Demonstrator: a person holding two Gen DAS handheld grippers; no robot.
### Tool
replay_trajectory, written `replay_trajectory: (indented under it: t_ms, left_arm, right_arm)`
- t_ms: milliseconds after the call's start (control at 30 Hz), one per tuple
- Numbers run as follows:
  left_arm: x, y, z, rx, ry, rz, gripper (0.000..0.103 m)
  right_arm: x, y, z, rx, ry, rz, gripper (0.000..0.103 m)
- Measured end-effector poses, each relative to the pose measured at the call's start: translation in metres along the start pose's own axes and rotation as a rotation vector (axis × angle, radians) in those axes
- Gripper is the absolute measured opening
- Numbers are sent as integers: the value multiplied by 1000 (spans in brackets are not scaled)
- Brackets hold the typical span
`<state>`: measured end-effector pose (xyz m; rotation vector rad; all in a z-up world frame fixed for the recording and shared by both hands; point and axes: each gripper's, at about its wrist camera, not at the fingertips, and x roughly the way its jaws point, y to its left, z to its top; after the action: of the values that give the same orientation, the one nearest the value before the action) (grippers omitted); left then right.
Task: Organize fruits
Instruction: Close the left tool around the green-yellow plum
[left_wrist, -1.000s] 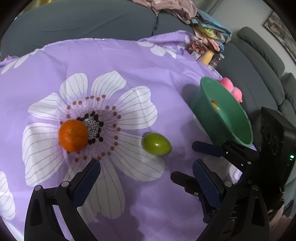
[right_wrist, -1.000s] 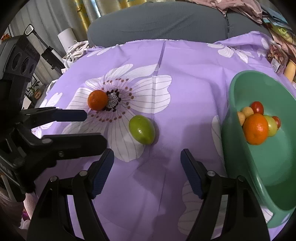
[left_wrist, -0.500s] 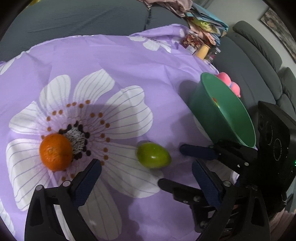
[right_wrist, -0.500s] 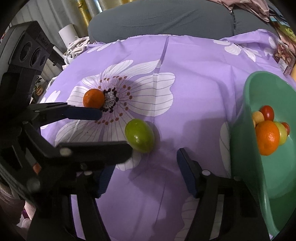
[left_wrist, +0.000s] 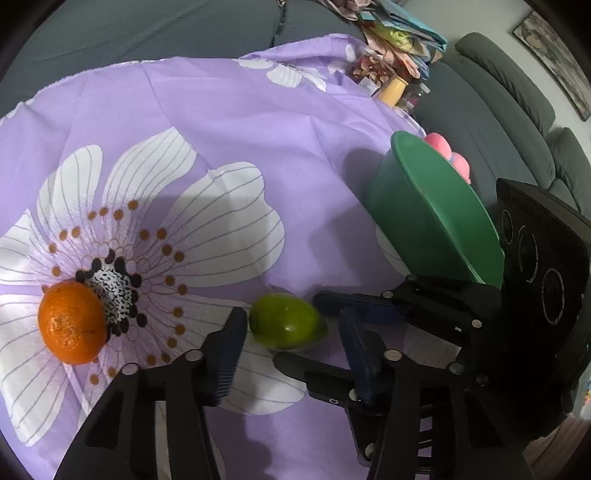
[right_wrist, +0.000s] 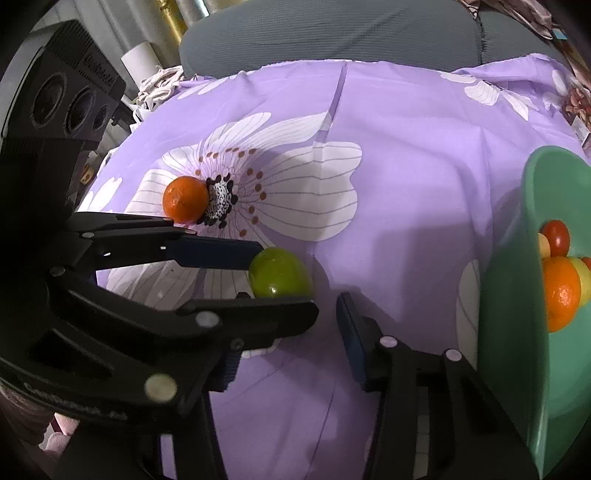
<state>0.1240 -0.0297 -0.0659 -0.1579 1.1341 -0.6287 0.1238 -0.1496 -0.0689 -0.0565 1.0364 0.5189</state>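
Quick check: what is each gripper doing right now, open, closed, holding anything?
Left gripper: jaws closing around the green fruit; pads not clearly pressing it yet.
Right gripper: jaws closing, nothing between them; it holds nothing.

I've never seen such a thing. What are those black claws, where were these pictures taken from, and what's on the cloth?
A person holds tongs in each hand, each with a camera looking along its fingers. One picture is from the left tongs, one from the right tongs. On the cloth lie an orange, a lime and a bowl of fruit. Both tongs are closing: the lime sits between the left fingers, not yet gripped; the right hold nothing.
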Motion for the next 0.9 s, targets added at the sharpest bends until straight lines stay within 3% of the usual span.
replay_trajectory:
  t_ms: [67, 100, 400, 900]
  left_arm:
    - [1, 1, 1, -7, 4, -1, 47]
    - [2, 2, 1, -12, 5, -4, 44]
    - [-4, -4, -1, 6, -6, 14, 44]
    - [-40, -43, -20, 71, -62, 58, 44]
  right_arm:
    - [1, 2, 1, -13, 3, -3, 41]
    - [1, 2, 1, -16, 4, -2, 34]
    - [-3, 6, -1, -37, -9, 6, 33]
    - [-48, 27, -18, -56, -93, -1, 33]
